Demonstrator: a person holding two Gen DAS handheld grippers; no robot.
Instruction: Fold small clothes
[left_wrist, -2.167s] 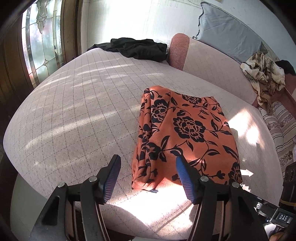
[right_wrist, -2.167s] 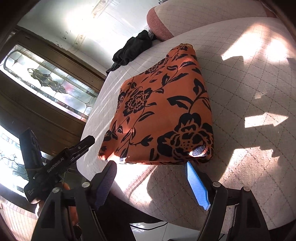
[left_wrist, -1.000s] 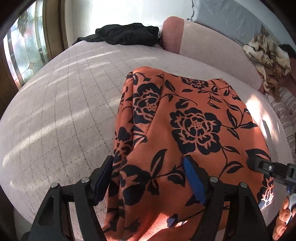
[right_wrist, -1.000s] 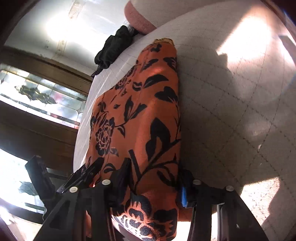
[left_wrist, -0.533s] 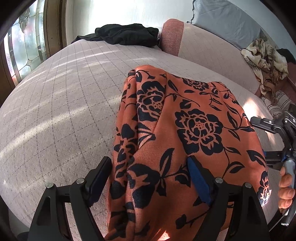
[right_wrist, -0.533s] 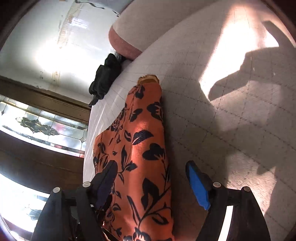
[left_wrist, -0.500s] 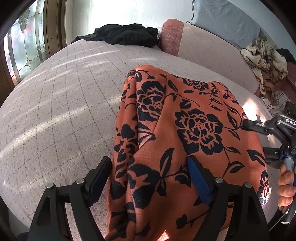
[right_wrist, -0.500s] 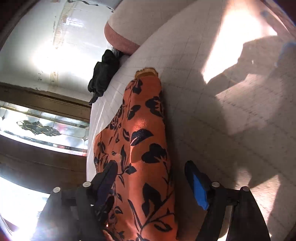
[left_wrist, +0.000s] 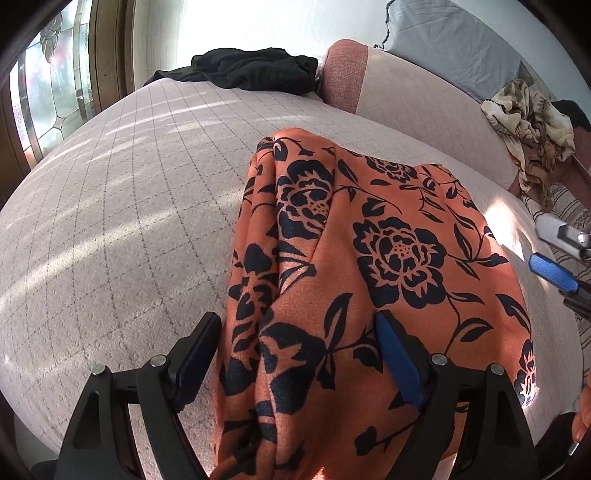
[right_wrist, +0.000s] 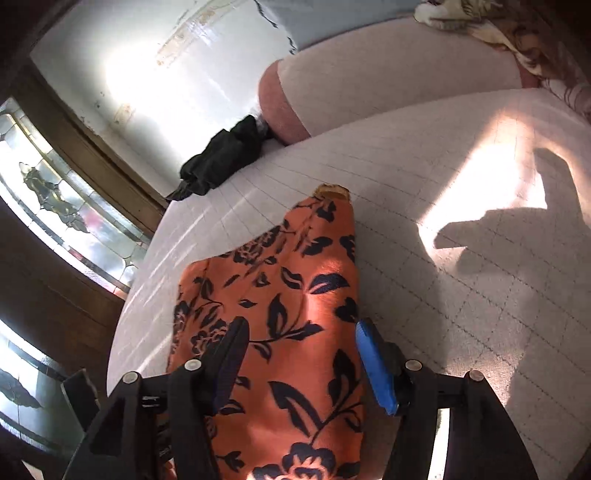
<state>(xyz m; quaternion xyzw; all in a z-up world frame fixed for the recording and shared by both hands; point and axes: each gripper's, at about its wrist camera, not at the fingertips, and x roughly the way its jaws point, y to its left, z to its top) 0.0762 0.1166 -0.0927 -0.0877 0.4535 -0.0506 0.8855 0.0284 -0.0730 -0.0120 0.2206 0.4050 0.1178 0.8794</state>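
Note:
An orange cloth with a black flower print lies folded on the pale quilted bed. My left gripper stands open, its jaws wide apart, with the cloth's near left edge between them. My right gripper is also open over the cloth's near right edge; its blue pad shows at the right of the left wrist view. Neither gripper pinches the cloth.
A black garment lies at the far end of the bed beside a pink bolster. A grey pillow and a crumpled beige cloth are at the right. A stained-glass window is left.
Both grippers moved in from the bed's near edge over the cloth. In the last half second the right gripper swung and tilted; the left barely moved.

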